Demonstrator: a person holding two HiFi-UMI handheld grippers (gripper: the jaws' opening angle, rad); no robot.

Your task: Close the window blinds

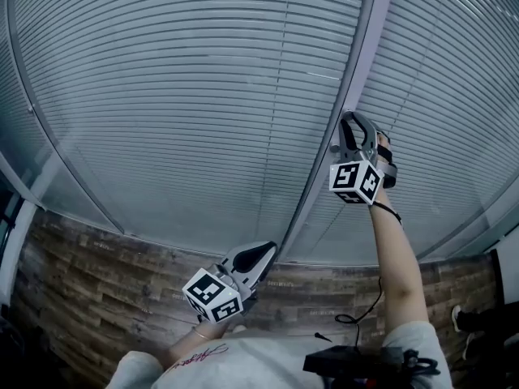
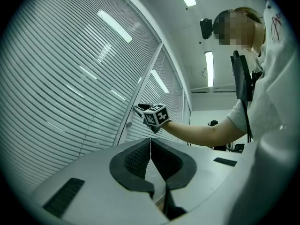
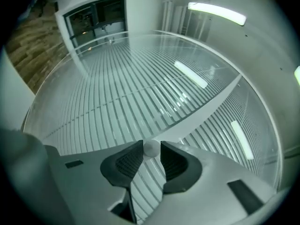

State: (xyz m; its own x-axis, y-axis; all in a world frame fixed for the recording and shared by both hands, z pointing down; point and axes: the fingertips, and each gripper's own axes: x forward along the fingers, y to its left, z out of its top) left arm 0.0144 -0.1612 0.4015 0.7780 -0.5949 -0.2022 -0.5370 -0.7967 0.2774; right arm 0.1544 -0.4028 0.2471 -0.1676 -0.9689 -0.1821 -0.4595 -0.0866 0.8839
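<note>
Right gripper view: my right gripper (image 3: 151,146) is clamped on the small, round, pale knob (image 3: 151,150) of the blinds (image 3: 122,88).
The smooth knob sits on the flat grey mullion (image 3: 206,109) between two panels of thin, glossy, ribbed slats. I see the ridged black pads (image 3: 129,163) pressing on it from both sides. My left gripper (image 2: 150,140) is held low above the wood-plank floor (image 1: 97,274), with its jaws pinched together on nothing.

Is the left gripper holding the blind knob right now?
No, the left gripper has its jaws together on nothing; the knob sits pinched between the jaws of the right gripper.
</note>
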